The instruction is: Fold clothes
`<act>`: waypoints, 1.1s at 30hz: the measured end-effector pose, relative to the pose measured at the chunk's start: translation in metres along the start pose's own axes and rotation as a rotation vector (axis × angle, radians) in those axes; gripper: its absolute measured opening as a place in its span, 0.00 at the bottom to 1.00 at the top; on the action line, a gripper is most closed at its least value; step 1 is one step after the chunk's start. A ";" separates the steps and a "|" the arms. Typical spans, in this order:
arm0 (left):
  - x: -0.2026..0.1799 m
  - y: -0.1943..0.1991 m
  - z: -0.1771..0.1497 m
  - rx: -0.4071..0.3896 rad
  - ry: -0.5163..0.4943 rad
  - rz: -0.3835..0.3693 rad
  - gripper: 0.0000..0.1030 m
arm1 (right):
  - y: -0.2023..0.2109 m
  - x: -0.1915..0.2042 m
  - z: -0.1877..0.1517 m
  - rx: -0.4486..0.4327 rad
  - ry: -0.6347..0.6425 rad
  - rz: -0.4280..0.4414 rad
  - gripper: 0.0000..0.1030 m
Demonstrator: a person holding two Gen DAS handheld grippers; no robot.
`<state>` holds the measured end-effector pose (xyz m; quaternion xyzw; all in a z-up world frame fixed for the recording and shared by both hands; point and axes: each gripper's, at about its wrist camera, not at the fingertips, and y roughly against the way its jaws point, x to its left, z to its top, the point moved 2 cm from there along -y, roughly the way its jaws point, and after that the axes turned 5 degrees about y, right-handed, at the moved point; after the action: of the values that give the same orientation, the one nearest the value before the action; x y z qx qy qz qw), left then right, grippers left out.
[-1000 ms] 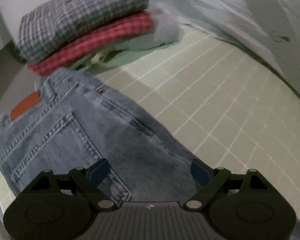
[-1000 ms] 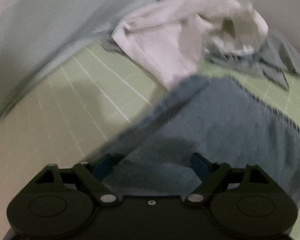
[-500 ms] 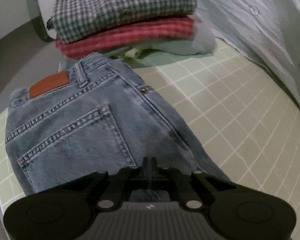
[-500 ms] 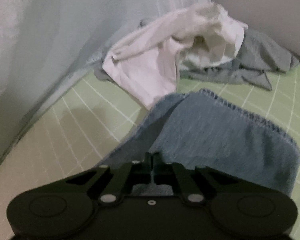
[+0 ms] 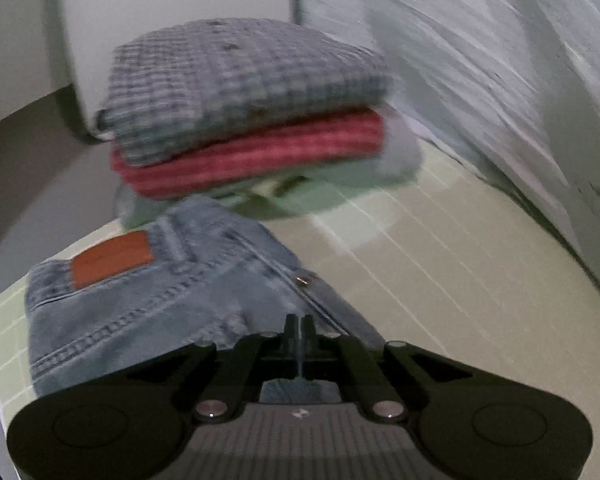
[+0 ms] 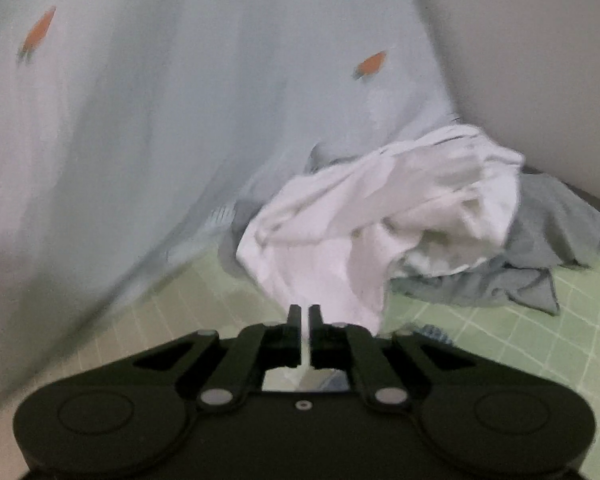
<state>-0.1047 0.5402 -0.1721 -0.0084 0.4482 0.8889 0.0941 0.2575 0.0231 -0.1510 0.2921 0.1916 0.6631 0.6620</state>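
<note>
A pair of blue jeans (image 5: 148,304) with a brown leather patch lies bunched on the green gridded mat (image 5: 440,280). My left gripper (image 5: 300,322) is shut on the denim near a metal rivet. In the right wrist view my right gripper (image 6: 304,312) is shut, with a thin gap between its fingers. Only slivers of the jeans (image 6: 432,330) show beside and under its body; the rest is hidden below it.
A stack of folded shirts (image 5: 244,80), grey check over red check, stands beyond the jeans. A crumpled white garment (image 6: 372,220) and a grey one (image 6: 548,232) lie ahead of the right gripper. A pale carrot-print sheet (image 6: 160,100) rises along the mat's edge.
Both grippers went from open to shut on the jeans and then rose. The denim has dropped out of the right view and bunched up toward the left gripper.
</note>
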 end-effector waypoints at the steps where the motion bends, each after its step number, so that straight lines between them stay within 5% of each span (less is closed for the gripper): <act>1: -0.006 0.000 -0.004 0.013 -0.021 -0.012 0.21 | -0.002 0.001 -0.003 0.020 0.016 0.007 0.24; 3: -0.019 -0.001 -0.014 0.048 -0.050 -0.044 0.37 | -0.006 0.002 -0.015 0.080 0.027 0.017 0.48; 7: -0.040 -0.006 -0.034 0.103 -0.071 -0.060 0.59 | -0.017 0.011 -0.048 0.203 0.026 0.036 0.56; 10: -0.061 -0.005 -0.047 0.146 -0.108 -0.090 0.66 | -0.025 0.024 -0.070 0.268 0.043 0.036 0.74; 15: -0.094 0.005 -0.069 0.184 -0.215 -0.163 0.74 | -0.033 0.044 -0.090 0.283 0.133 -0.007 0.79; 18: -0.110 0.008 -0.082 0.226 -0.250 -0.208 0.74 | -0.029 0.040 -0.092 0.258 0.136 -0.025 0.69; 22: -0.124 0.006 -0.095 0.277 -0.264 -0.214 0.81 | -0.022 0.034 -0.095 0.221 0.173 -0.014 0.26; 25: -0.124 -0.002 -0.099 0.305 -0.256 -0.146 0.82 | -0.019 0.027 -0.094 0.215 0.148 0.005 0.07; 33: -0.108 -0.008 -0.091 0.333 -0.157 -0.132 0.82 | -0.005 0.012 -0.092 0.176 0.100 0.053 0.01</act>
<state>-0.0037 0.4549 -0.2225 0.0474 0.5790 0.7923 0.1867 0.2033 0.0478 -0.2220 0.3207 0.2742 0.6746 0.6057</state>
